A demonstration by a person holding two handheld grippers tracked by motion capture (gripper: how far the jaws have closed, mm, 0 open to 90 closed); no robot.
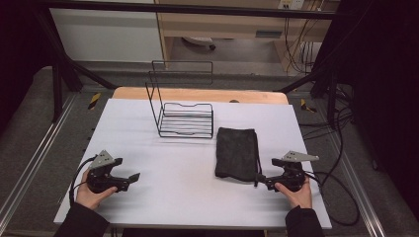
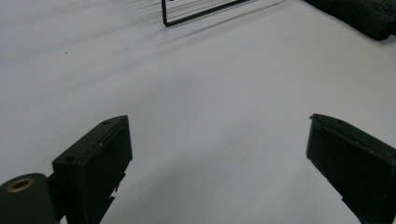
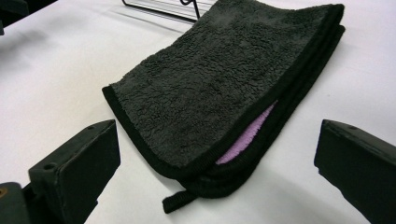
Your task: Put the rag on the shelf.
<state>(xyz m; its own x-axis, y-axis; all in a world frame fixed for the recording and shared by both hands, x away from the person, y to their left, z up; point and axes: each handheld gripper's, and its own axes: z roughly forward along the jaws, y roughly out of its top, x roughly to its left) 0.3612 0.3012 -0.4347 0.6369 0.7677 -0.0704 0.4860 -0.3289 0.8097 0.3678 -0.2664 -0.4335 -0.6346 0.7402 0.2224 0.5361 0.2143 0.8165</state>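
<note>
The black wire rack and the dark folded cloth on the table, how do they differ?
The wire rack is an open frame of thin rods with a tall upright back; the folded cloth is soft, fuzzy and lies flat. The wire rack sits farther from the person, near the table's middle; the folded cloth lies nearer, just ahead of the right gripper, whose view shows purple between its layers. Both are dark and rest on the white table, untouched.
</note>
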